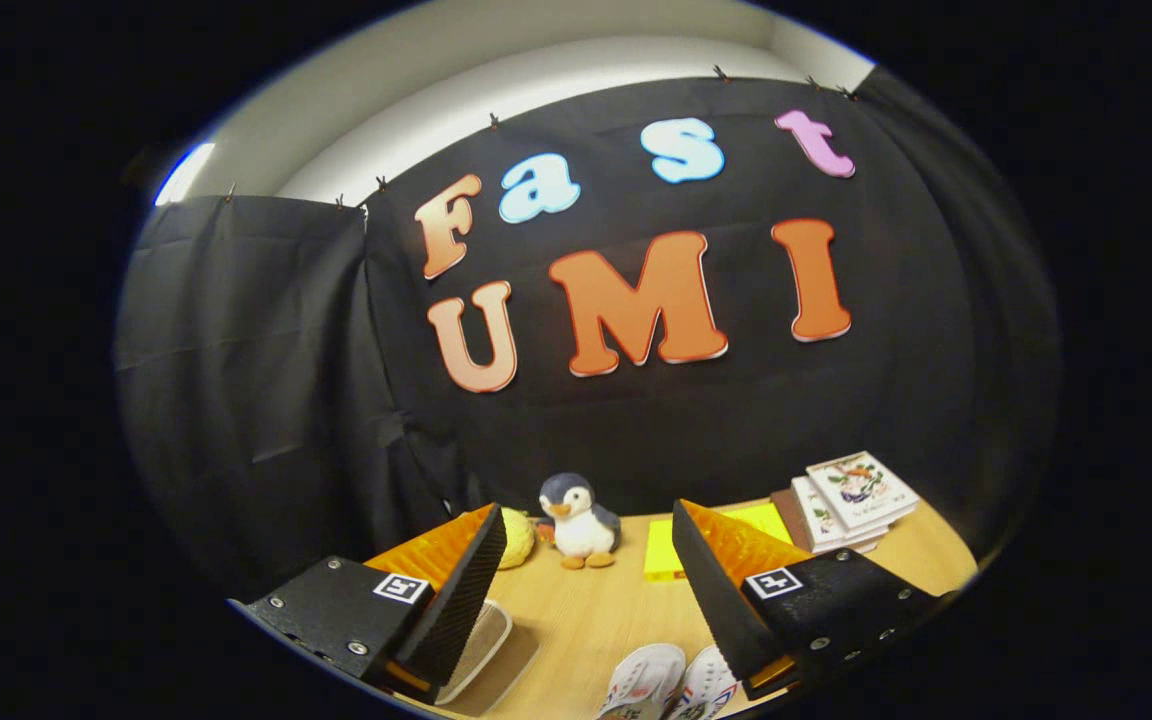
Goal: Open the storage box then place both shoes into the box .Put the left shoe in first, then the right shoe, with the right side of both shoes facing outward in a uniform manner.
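Holding my tongs [591, 590] wide apart over the wooden counter [586, 610], I grip nothing. Two white shoes [666, 685] lie side by side just below the fingers, nearer the right one. A pale tray-like piece [481, 640] sits by my left finger. Beyond stand a toy penguin [576, 520], a yellow pad [666, 555] and stacked books [851, 500].

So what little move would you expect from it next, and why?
Probably tip down and ease toward the storage box, whose pale corner lies by one finger. The gripper has its fingers wide apart, holding nothing, aimed high at the wall. The white shoes sit low between the fingers on the table, untouched, and the box has to be opened first. Whether it is open yet, I cannot tell.
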